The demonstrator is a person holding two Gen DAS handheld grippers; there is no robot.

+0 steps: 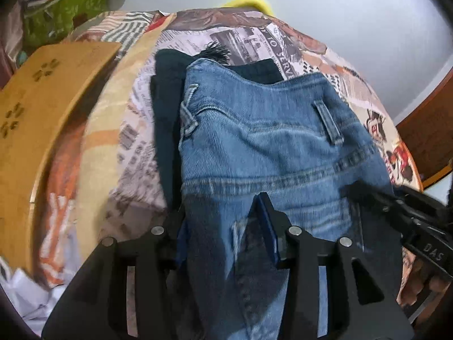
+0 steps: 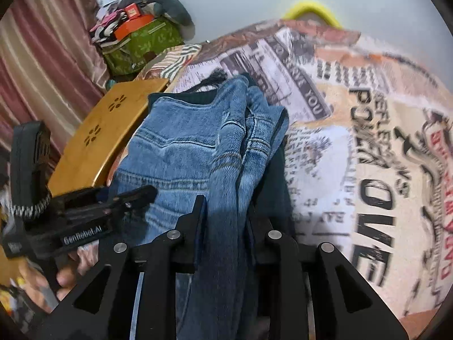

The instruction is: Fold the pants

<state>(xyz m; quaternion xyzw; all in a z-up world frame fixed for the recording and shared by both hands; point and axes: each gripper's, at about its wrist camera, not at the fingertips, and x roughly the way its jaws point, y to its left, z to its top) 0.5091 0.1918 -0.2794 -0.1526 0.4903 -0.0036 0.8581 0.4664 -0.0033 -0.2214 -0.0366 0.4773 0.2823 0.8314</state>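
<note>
Blue jeans [image 1: 263,147] lie on a bed over a dark folded garment [image 1: 167,107], waistband end away from me. My left gripper [image 1: 223,218] is shut on a fold of the jeans at their near end. My right gripper [image 2: 226,212] is shut on a bunched edge of the jeans [image 2: 181,147] on their right side. In the left wrist view the right gripper [image 1: 396,206] shows at the right edge. In the right wrist view the left gripper [image 2: 113,198] shows at the left, over the denim.
The bed has a newspaper-print cover [image 2: 354,147] [image 1: 136,141]. A wooden lap table [image 1: 42,107] [image 2: 104,130] lies left of the jeans. A green box with clutter [image 2: 141,45] stands at the far left by a curtain. A yellow object [image 2: 311,8] is behind the bed.
</note>
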